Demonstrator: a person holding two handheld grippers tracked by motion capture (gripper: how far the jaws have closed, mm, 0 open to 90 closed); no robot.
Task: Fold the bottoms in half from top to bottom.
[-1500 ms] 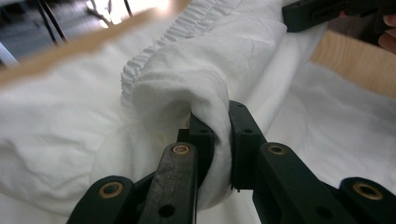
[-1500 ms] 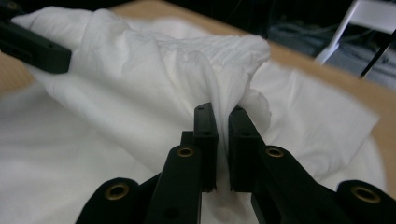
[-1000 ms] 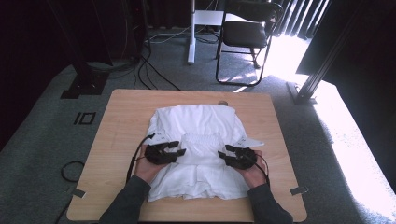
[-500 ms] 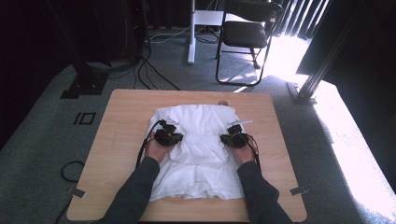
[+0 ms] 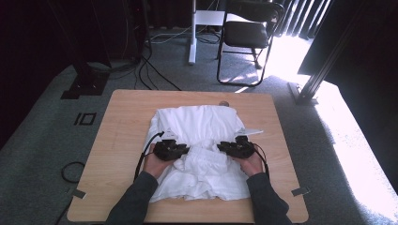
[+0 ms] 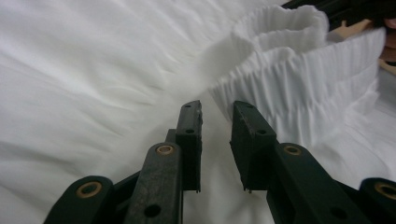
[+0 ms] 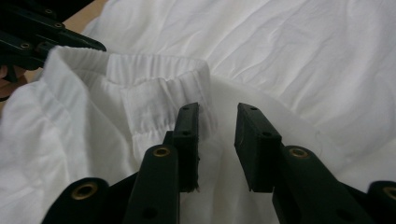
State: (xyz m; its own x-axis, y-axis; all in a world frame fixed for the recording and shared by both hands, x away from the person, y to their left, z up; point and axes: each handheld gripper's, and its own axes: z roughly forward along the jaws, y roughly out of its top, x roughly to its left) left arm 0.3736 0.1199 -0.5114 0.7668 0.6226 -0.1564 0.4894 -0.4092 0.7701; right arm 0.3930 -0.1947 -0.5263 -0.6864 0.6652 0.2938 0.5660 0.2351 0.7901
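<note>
A white garment (image 5: pixel 202 124) lies spread on the wooden table (image 5: pixel 117 140), its gathered elastic waistband (image 5: pixel 202 153) bunched up between my two grippers. My left gripper (image 5: pixel 184 150) is over the garment's left side and my right gripper (image 5: pixel 223 148) over its right, tips facing each other. In the left gripper view the left gripper (image 6: pixel 215 122) has just been opening; its jaws stand apart over cloth beside the ruffled waistband (image 6: pixel 299 84), pinching nothing. The right gripper (image 7: pixel 217 123) has likewise just been opening, with a gap between its jaws just below the waistband (image 7: pixel 154 70).
A black folding chair (image 5: pixel 244 33) and a white post (image 5: pixel 192 33) stand beyond the table. Cables (image 5: pixel 155 70) trail over the carpet at the far left. A dark metal beam (image 5: pixel 328 61) slants down at the right. Bare wood borders the garment on both sides.
Both hands went away from me up the garment, then came back toward me. The waistband now sits rumpled and raised between the grippers. Both pairs of jaws closed, then parted again.
</note>
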